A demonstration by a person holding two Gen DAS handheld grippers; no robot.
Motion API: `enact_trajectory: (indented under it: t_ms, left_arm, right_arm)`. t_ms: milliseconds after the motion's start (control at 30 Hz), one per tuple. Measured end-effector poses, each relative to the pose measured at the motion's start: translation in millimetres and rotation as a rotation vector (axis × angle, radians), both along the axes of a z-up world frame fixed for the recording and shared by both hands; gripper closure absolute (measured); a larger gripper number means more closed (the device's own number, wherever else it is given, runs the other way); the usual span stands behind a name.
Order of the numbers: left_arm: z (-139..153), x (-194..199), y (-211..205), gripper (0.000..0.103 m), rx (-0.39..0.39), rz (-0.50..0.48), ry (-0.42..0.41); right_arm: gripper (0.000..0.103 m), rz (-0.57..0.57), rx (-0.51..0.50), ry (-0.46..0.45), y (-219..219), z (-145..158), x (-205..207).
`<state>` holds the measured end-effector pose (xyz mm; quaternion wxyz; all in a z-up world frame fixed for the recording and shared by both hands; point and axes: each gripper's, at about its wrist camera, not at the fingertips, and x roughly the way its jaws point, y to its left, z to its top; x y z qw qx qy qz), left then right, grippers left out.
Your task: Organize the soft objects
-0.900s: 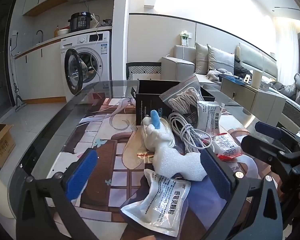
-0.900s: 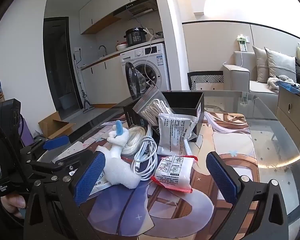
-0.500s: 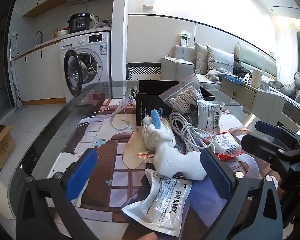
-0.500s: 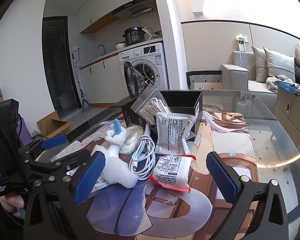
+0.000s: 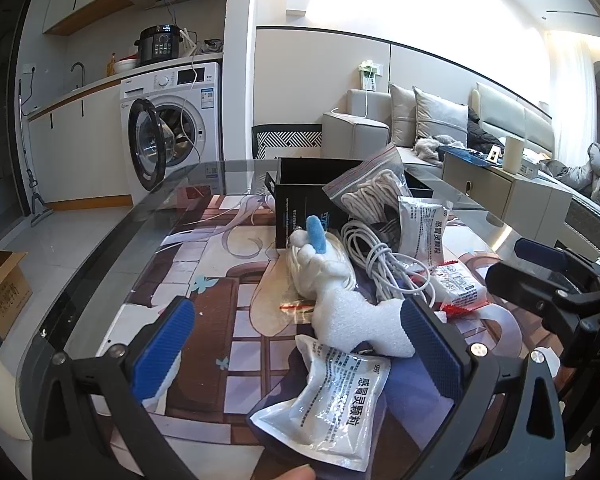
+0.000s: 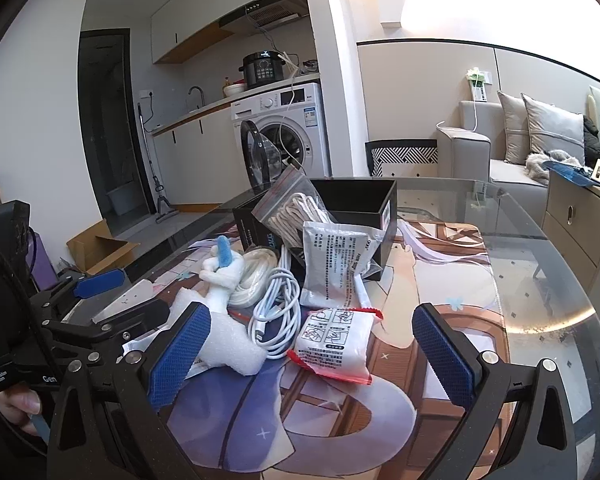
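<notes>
A white plush toy (image 5: 342, 300) with a blue horn lies on the printed mat, also in the right wrist view (image 6: 228, 320). Beside it lie a coiled white cable (image 5: 384, 258) (image 6: 278, 312), a red-edged sachet (image 6: 334, 344) (image 5: 458, 286), a silver sachet (image 5: 332, 388) near my left gripper, another silver sachet (image 6: 334, 264) leaning on the black box (image 6: 356, 204) (image 5: 304, 204), and a zip bag of rope (image 6: 292, 210) (image 5: 374, 192). My left gripper (image 5: 296, 350) is open, just short of the plush. My right gripper (image 6: 310, 354) is open, in front of the red-edged sachet.
The glass table (image 6: 540, 280) has a rounded edge close on the left (image 5: 92, 272). A washing machine (image 5: 172, 120) with its door open, a cardboard box (image 5: 0, 280) on the floor and a sofa (image 5: 420, 128) stand beyond.
Both grippers have drifted slightly; the pile sits a little further left in the right wrist view. Both stay open and nothing on the table has moved.
</notes>
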<state>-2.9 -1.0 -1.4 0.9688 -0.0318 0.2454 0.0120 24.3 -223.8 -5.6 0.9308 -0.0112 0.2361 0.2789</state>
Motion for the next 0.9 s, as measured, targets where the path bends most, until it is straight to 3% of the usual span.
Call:
enact_trajectory:
  t_ms: [900]
  left_arm:
    - [-2.2,1.1,3.7,0.000,0.007,-0.003,0.009]
  right_arm:
    - [0.000,-0.022,-0.025,0.014,-1.6,-2.2,3.9]
